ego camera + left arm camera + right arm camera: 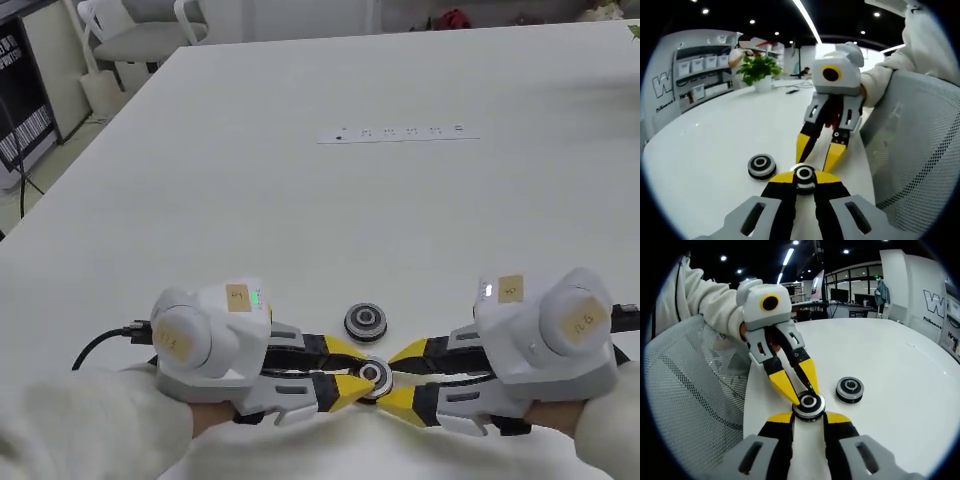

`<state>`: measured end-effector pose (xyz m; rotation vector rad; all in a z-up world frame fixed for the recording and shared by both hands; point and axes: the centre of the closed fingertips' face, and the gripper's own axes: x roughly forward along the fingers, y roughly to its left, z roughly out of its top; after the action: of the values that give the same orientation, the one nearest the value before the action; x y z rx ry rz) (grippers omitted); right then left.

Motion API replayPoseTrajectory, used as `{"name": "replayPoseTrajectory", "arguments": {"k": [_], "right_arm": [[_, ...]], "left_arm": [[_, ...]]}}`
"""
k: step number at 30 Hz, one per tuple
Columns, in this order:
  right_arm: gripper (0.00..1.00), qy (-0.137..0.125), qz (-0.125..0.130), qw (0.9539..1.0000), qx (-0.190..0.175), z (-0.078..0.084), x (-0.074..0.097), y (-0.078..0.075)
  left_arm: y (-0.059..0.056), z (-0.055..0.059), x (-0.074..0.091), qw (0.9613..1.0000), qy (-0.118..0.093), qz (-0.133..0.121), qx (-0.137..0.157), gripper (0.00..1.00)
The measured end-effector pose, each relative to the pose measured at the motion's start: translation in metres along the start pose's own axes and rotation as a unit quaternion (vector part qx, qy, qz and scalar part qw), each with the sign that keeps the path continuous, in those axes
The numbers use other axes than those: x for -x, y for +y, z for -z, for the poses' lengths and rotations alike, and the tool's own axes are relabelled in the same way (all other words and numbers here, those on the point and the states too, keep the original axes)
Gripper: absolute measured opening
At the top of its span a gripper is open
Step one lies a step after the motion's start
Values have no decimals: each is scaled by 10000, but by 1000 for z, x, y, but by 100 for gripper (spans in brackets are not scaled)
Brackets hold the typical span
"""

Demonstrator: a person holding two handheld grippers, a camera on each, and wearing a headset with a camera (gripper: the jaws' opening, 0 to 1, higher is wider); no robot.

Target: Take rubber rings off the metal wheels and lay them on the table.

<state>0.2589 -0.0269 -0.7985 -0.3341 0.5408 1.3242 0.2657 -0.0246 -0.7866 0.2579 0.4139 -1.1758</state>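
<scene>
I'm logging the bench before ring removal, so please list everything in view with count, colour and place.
gripped wheel: one, silver and black, between the claw tips at the near table edge
free wheel: one, silver and black, flat on the table just beyond
table: one, white
strip: one, white, mid-table
mesh chair: one, grey, beside the table
potted plant: one, green, far along the table
left claw: one, yellow-tipped, shut on the gripped wheel
right claw: one, yellow-tipped, shut on the gripped wheel
sleeves: two, off-white, behind the claws
</scene>
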Motion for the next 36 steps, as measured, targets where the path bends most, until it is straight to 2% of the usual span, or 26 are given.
{"name": "replayPoseTrajectory", "arguments": {"k": [11, 23, 36], "right_arm": [[13, 148, 35, 9999, -11, 4, 3, -1], [11, 188, 47, 9998, -30, 4, 3, -1], [1, 258, 121, 9996, 6, 6, 5, -4]], "left_arm": [[-1, -1, 0, 10000, 25, -18, -43, 13], [-1, 0, 1, 10000, 18, -29, -28, 13], [0, 0, 1, 10000, -9, -35, 17, 13]]}}
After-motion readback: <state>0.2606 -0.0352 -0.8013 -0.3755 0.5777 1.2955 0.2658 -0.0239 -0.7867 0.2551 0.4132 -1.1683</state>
